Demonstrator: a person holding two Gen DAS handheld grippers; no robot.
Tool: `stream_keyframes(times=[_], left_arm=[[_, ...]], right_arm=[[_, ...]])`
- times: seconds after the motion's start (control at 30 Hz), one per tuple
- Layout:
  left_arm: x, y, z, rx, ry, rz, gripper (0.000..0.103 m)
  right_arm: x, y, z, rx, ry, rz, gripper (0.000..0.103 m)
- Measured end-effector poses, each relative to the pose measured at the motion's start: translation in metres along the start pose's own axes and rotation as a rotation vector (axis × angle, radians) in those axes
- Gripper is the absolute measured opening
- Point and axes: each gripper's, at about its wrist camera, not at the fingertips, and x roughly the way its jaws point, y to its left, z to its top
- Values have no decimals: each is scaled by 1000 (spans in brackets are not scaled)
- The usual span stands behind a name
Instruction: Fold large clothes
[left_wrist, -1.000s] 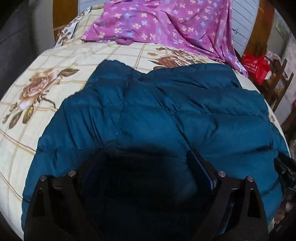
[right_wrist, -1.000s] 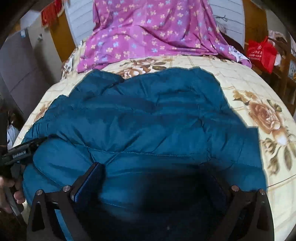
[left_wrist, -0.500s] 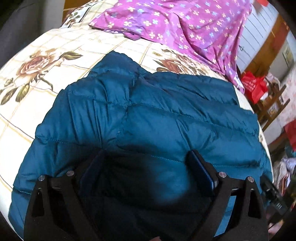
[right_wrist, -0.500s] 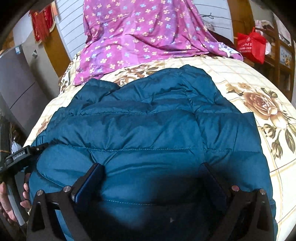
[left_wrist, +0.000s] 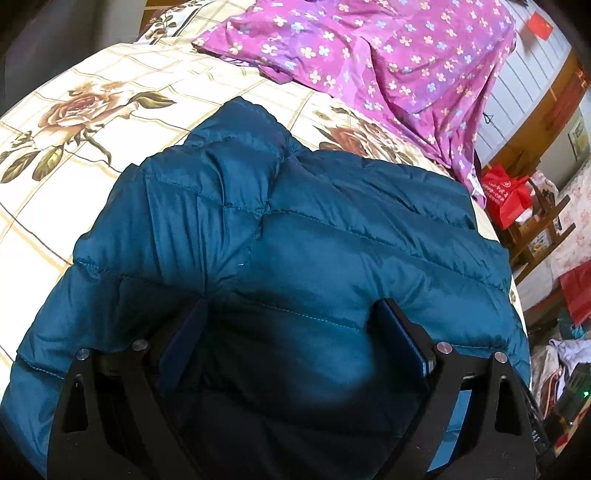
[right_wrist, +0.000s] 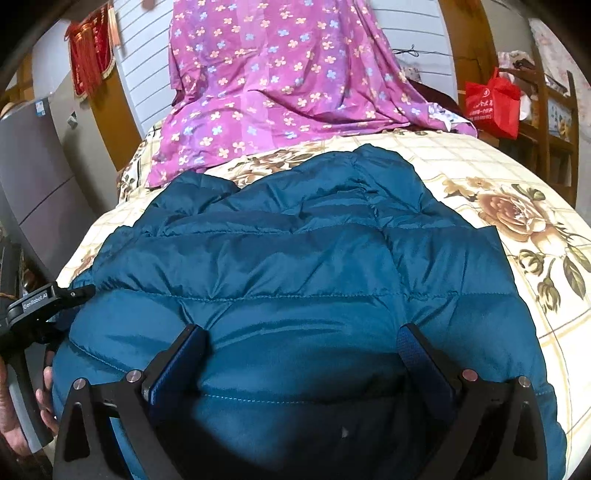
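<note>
Where the floral bed (left_wrist: 74, 155) shows around it, lies spread flat: teal puffer jacket (left_wrist: 295, 229), near hem bulging up between the parted fingers of the left gripper (left_wrist: 291, 321). Same at the right gripper (right_wrist: 301, 343): fingers wide apart, straddling padded fabric, pinching nothing. Beyond, purple flowered sheet (right_wrist: 280, 92).

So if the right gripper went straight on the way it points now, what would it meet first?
The right gripper, jaws wide open, would likely press into the teal quilted down jacket bulging between its fingers; the purple floral sheet lies well beyond. Depth is uncertain.
</note>
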Motion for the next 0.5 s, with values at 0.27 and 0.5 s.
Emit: stream_keyframes(times=[0.27, 0.5], left_arm=[[-1, 3, 1, -9, -1, -17, 92], [1, 0, 5, -5, 10, -1, 92]], right_arm=[[-3, 3, -2, -6, -10, -31, 103], [-2, 4, -3, -20, 0, -42, 103]])
